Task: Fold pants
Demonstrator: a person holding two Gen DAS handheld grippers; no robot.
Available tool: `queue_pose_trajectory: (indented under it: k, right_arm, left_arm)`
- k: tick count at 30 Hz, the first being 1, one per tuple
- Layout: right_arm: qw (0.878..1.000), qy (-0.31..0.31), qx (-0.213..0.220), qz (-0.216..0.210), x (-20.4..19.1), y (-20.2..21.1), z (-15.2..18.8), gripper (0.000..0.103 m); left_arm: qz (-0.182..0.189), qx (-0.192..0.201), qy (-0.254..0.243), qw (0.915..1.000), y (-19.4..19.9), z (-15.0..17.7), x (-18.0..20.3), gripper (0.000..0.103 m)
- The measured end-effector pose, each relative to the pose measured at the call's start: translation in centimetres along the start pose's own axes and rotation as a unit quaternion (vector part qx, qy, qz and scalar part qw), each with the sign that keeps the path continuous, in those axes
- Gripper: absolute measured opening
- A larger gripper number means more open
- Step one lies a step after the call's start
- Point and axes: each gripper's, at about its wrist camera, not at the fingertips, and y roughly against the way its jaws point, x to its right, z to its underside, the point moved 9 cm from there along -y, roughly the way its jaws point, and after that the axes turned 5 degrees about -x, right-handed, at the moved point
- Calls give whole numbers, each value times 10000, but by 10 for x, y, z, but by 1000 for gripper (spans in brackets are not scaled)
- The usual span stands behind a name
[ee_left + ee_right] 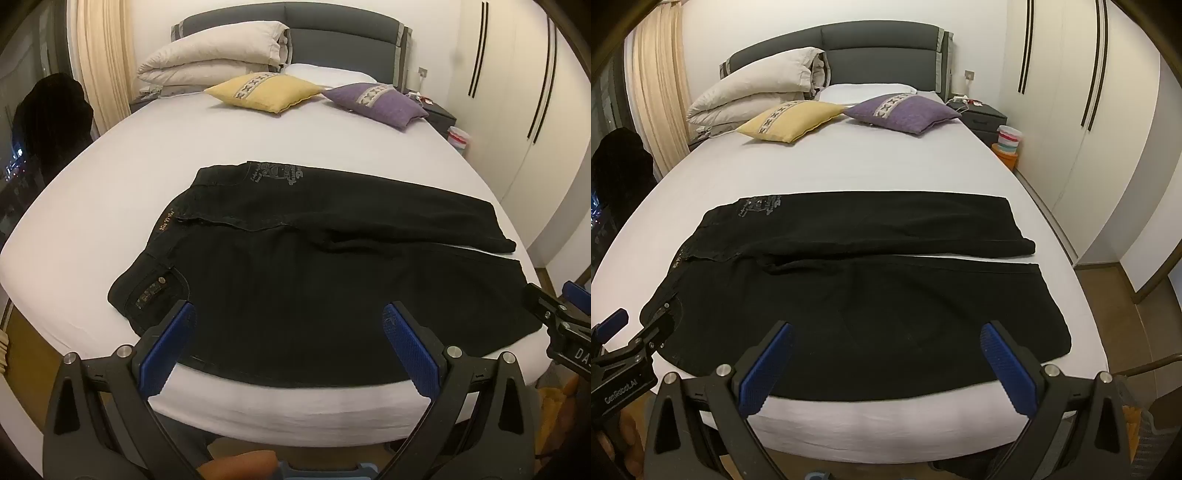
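Left wrist view: left tongs (290,334) gape apart, holding nothing, above one pair of black pants (332,266) spread flat on the bed (92,206) just ahead; two cushions lie far beyond. Right wrist view: right tongs (886,356) equally apart; pinching one denim layer could skew the fold.

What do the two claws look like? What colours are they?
Both look alike: the left claw and right claw have black plastic frames with silver bolts and two fingers faced with bumpy blue pads. Small white lettering marks each body. No cables or sleeves show.
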Motion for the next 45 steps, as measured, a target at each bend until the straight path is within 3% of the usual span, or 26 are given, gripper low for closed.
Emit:
queue_pose_trajectory:
  k: [13, 45]
  right_arm:
    - [10000, 9, -64, 37, 1, -5, 4, 103]
    - [9999, 66, -148, 2, -5, -9, 7, 103]
  left_arm:
    - [-171, 139, -110, 9997, 2, 0, 8, 103]
    - [-94, 64, -123, 9999, -5, 5, -1, 103]
